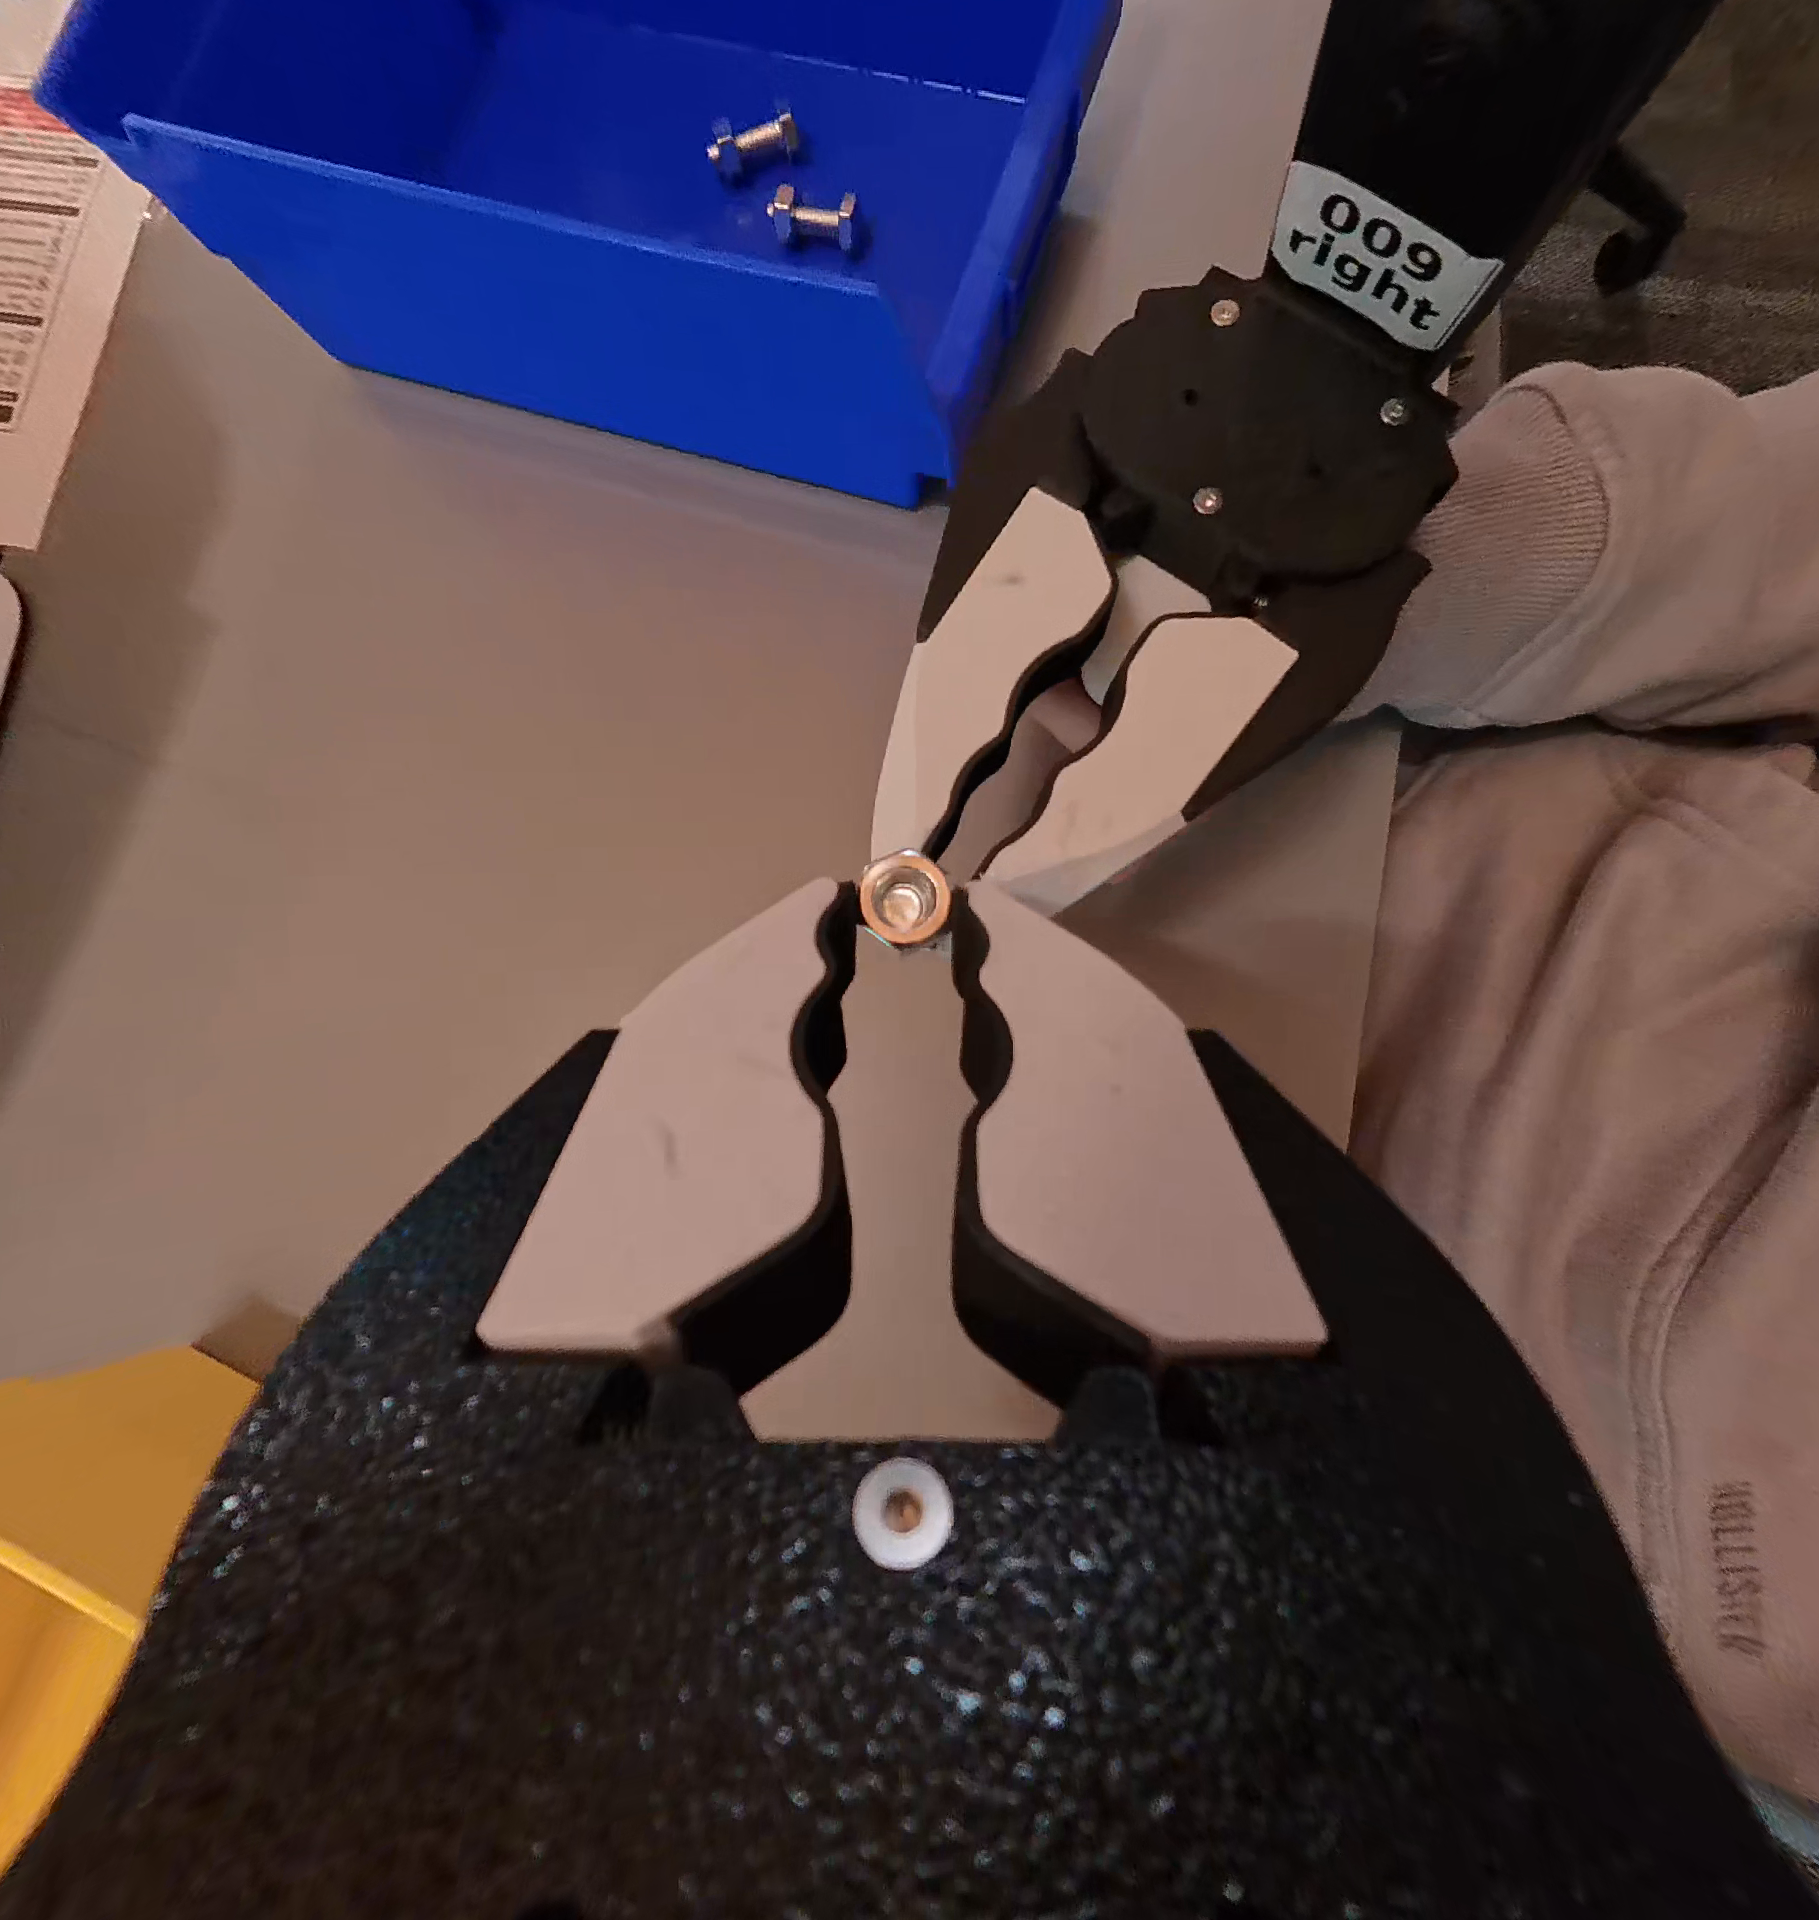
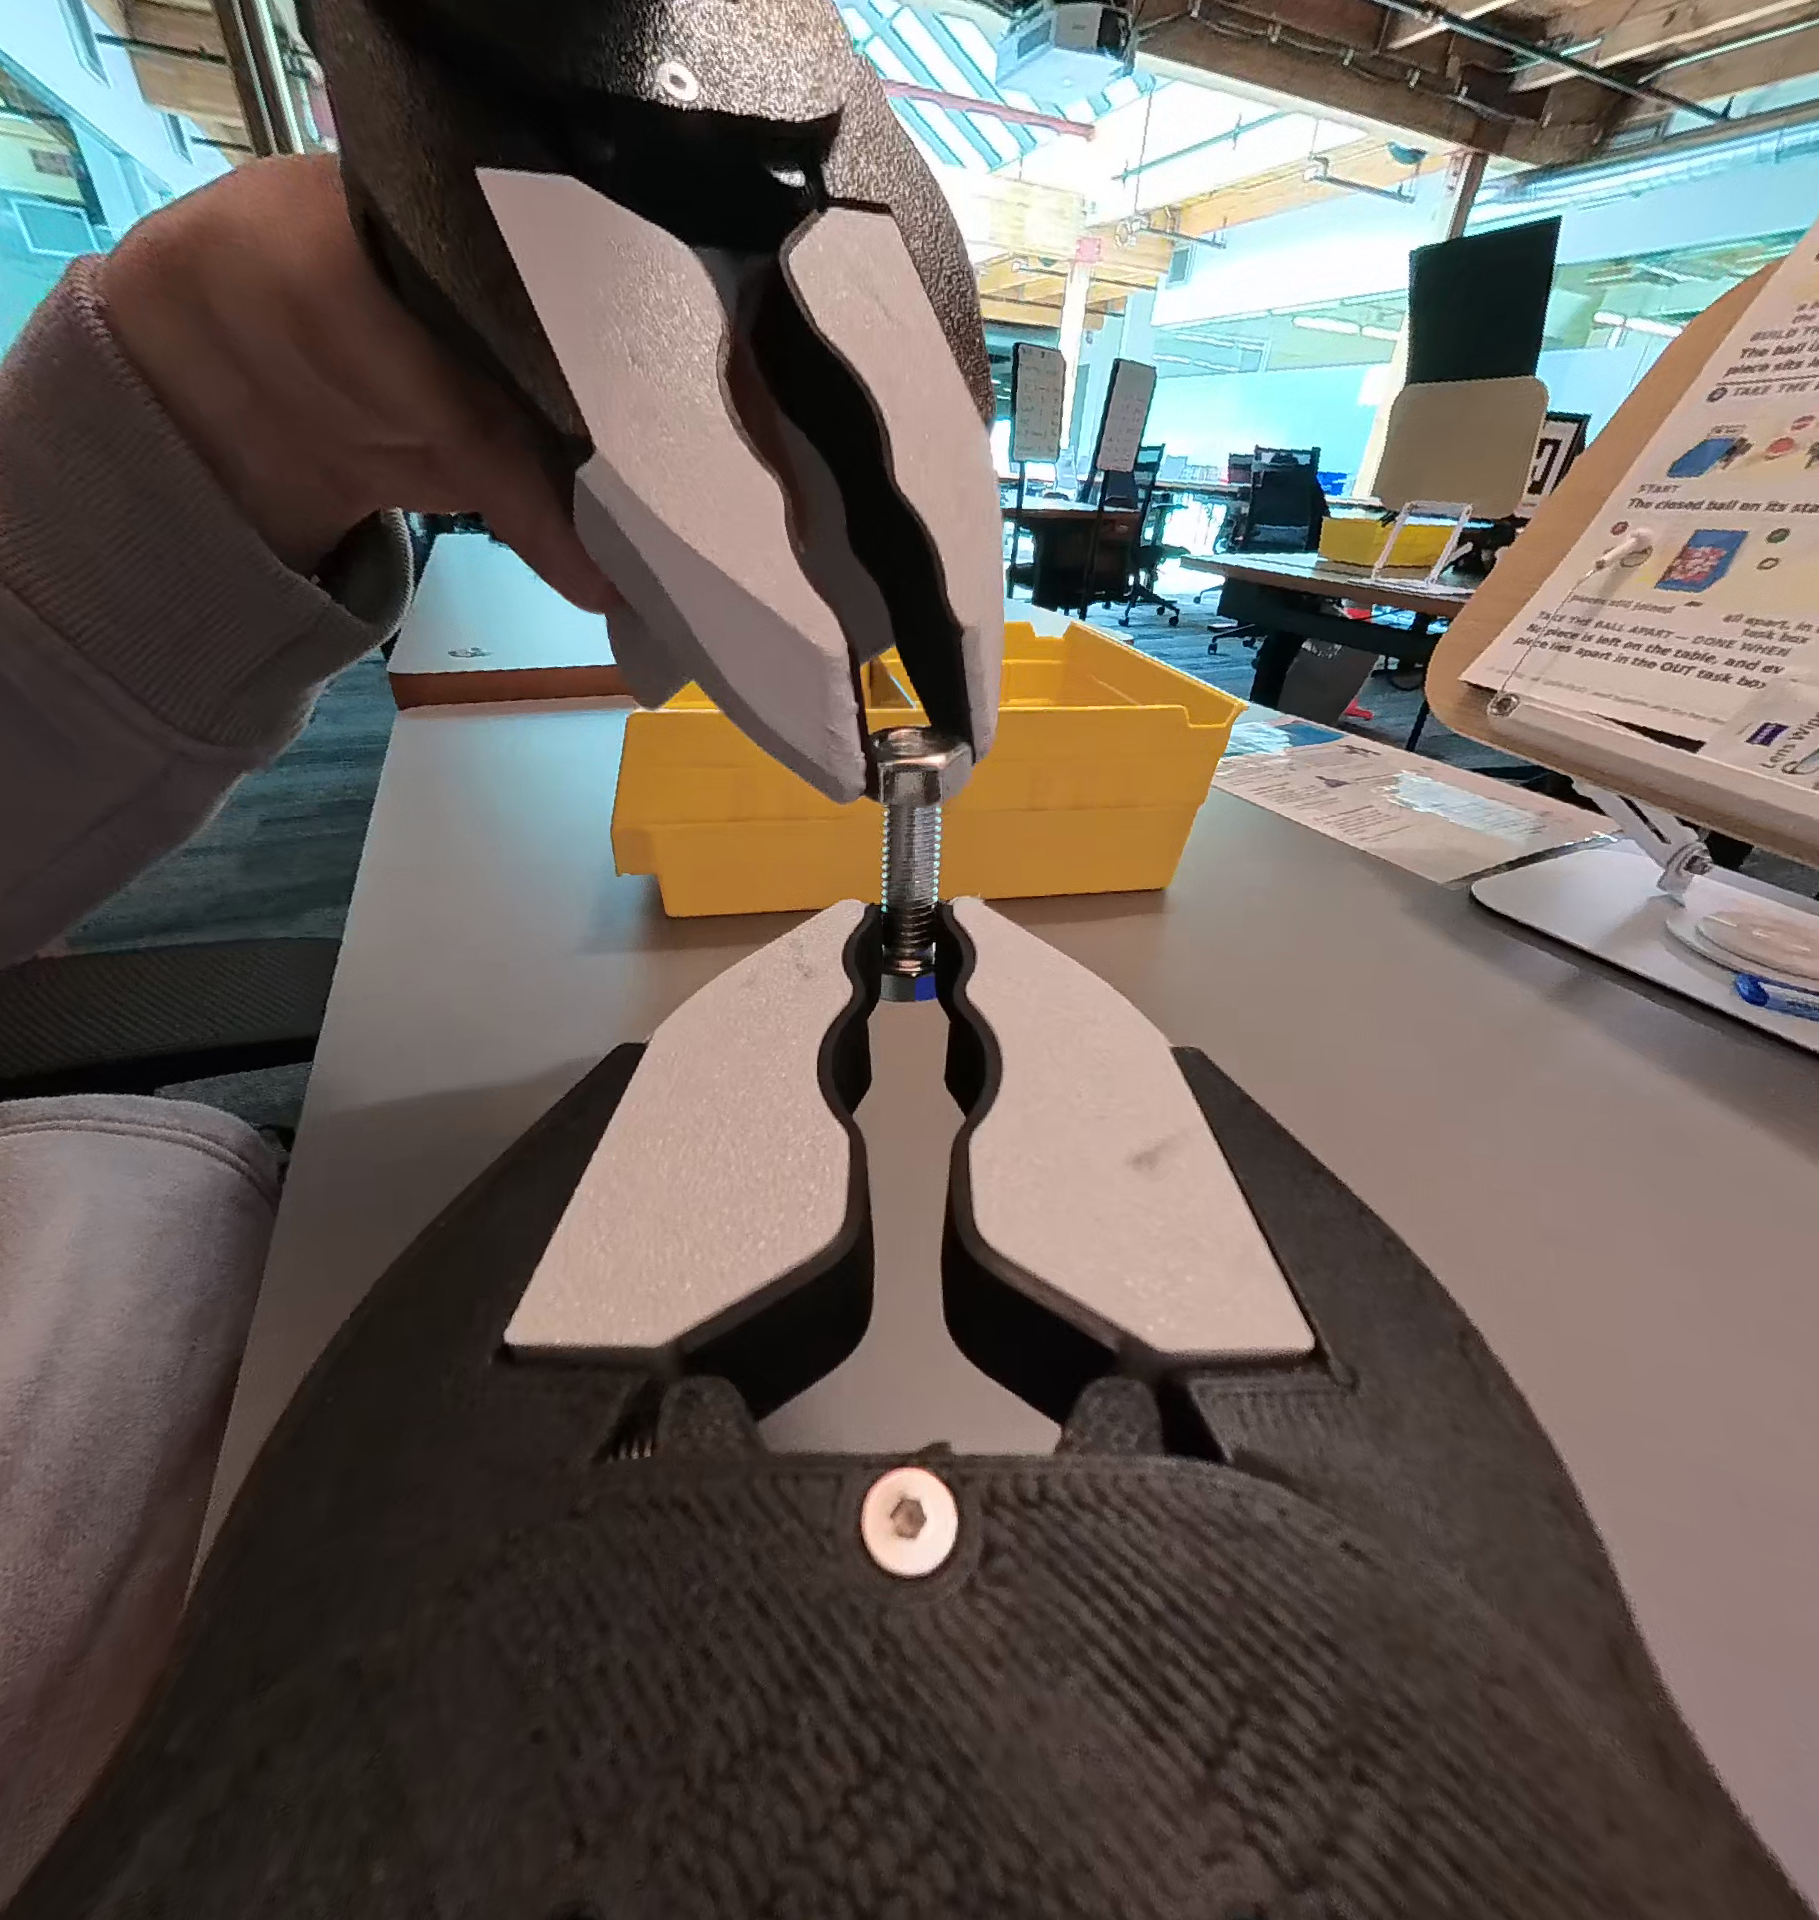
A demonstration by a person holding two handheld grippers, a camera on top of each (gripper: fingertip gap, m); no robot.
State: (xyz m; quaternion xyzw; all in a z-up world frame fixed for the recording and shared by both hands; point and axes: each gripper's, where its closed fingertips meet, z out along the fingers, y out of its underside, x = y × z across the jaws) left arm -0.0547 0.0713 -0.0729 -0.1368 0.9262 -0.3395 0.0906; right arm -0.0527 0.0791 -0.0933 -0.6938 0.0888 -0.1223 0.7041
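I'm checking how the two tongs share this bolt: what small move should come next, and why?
Probably a short twist of the left tongs on the bolt head while the right tongs hold the nut still. The bolt stands upright, pinched at the head from above, its nut clamped at the lower end.

Blue bin [image 1: 614,343]: cut off by the top edge.
Yellow bin [image 1: 43,1621]: cropped at left.
Bolt [image 2: 912,847]: lower threads hidden between fingertips [image 2: 998,956].
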